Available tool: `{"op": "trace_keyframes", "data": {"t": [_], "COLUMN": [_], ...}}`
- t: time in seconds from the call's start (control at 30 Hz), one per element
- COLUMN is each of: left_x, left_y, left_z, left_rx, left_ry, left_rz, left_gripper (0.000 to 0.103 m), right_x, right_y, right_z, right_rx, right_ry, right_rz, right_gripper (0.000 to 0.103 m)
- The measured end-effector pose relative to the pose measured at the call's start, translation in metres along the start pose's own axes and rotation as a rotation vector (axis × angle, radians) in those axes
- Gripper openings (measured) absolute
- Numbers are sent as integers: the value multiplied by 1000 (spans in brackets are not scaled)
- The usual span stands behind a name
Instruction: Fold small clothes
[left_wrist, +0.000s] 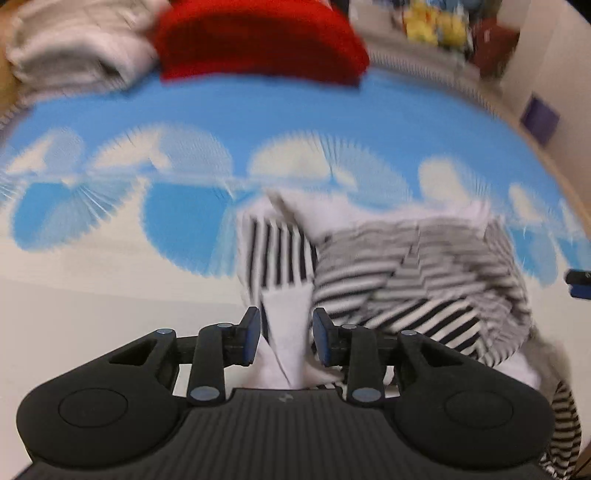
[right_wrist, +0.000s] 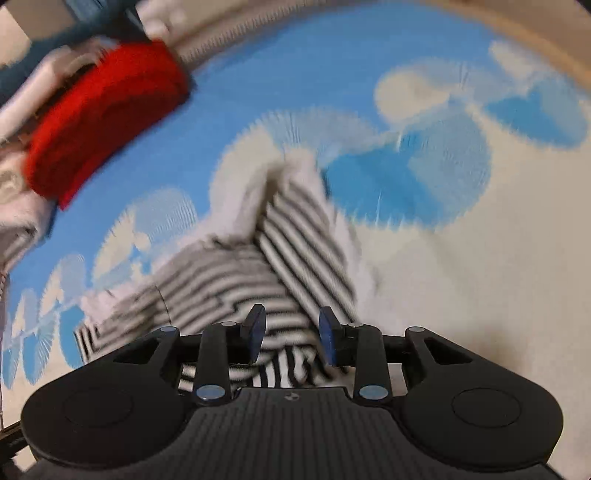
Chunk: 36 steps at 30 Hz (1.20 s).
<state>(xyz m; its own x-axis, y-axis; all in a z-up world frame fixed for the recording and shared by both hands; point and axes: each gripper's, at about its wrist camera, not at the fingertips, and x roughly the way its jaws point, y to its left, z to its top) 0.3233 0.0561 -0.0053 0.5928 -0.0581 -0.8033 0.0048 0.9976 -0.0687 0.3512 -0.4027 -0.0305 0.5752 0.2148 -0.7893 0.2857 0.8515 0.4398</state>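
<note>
A black-and-white striped garment (left_wrist: 413, 273) with white parts lies crumpled on the blue-and-white patterned mat (left_wrist: 258, 122). My left gripper (left_wrist: 286, 332) hovers over its near left corner. Its jaws stand apart, with a white fold of the garment between them, and the pads do not visibly press on it. In the right wrist view the same striped garment (right_wrist: 295, 240) runs up from my right gripper (right_wrist: 291, 332). Those jaws also stand apart over striped cloth, which bunches under the gripper body. Both views are blurred by motion.
A folded red cloth (left_wrist: 258, 40) sits at the far edge of the mat beside a pile of pale folded clothes (left_wrist: 74, 44). The red cloth (right_wrist: 103, 118) shows at the upper left in the right wrist view. Yellow and dark items (left_wrist: 454, 29) stand beyond the mat.
</note>
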Motion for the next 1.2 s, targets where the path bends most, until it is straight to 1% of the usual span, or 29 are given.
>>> {"op": "trace_keyframes", "data": {"t": [0.07, 0.1, 0.17, 0.23, 0.3, 0.37, 0.43, 0.53, 0.6, 0.63, 0.67, 0.73, 0.8, 0.83, 0.87, 0.9, 0.93, 0.97, 1.0, 1.03, 1.1, 1.13, 1.2], "left_x": [-34, -50, -82, -111, -129, -139, -140, -137, -132, -132, -132, -132, -121, -113, -102, -99, -97, -96, -94, -92, -87, -85, -80], "left_y": [4, 7, 11, 15, 18, 20, 22, 28, 34, 37, 42, 45, 50, 53, 55, 58, 59, 61, 64, 67, 73, 74, 72], "left_z": [-6, -12, -28, -52, -79, -110, -136, -161, -167, -168, -170, -179, -194, -203, -208, -210, -211, -210, -211, -212, -214, -215, -216], "left_rx": [-25, -26, -9, 8, -3, -32, -57, -113, -147, -174, -190, -189, -199, -220, -247, -272, -281, -287, -307, -335, -401, -413, -408], "left_ry": [-54, -80, -129, -161, -175, -161, -136, -75, -19, -1, 7, 13, 24, 47, 114, 130, 123, 128, 141, 152, 178, 187, 205], "left_rz": [35, 40, 42, 31, 30, 31, 27, 0, 9, 6, -3, -12, -28, -37, -19, -23, -38, -28, -15, -19, -53, -60, -52], "left_gripper": [34, 35, 35, 35, 35, 35, 34, 34, 34, 34, 34, 34, 34, 34, 33, 33, 33, 35, 40, 42, 47, 48, 51], "right_x": [-32, -49, -80, -106, -132, -147, -154, -151, -151, -150, -147, -144, -136, -129, -123, -120, -118, -116, -114, -112, -105, -102, -94], "right_y": [-12, -20, -37, -51, -71, -89, -108, -130, -141, -145, -149, -158, -166, -169, -172, -173, -175, -179, -184, -189, -195, -194, -191], "right_z": [-5, -10, -25, -45, -70, -96, -123, -156, -171, -176, -181, -189, -200, -204, -207, -208, -208, -209, -209, -209, -210, -211, -213], "right_rx": [4, 16, 18, -28, -66, -79, -82, -37, -17, -17, -3, 26, 45, 67, 87, 91, 88, 92, 115, 146, 172, 165, 135], "right_ry": [-66, -85, -103, -100, -110, -117, -126, -75, -82, -66, -53, -52, -41, -14, 12, 15, 11, 10, 10, 15, 34, 45, 80], "right_rz": [5, 15, 73, 107, 121, 115, 103, 63, 58, 33, 4, 12, -6, -23, -31, -36, -63, -94, -114, -117, -108, -102, -87], "right_gripper": [33, 34, 34, 34, 34, 34, 34, 34, 34, 34, 34, 34, 34, 34, 34, 34, 34, 34, 34, 34, 34, 34, 34]}}
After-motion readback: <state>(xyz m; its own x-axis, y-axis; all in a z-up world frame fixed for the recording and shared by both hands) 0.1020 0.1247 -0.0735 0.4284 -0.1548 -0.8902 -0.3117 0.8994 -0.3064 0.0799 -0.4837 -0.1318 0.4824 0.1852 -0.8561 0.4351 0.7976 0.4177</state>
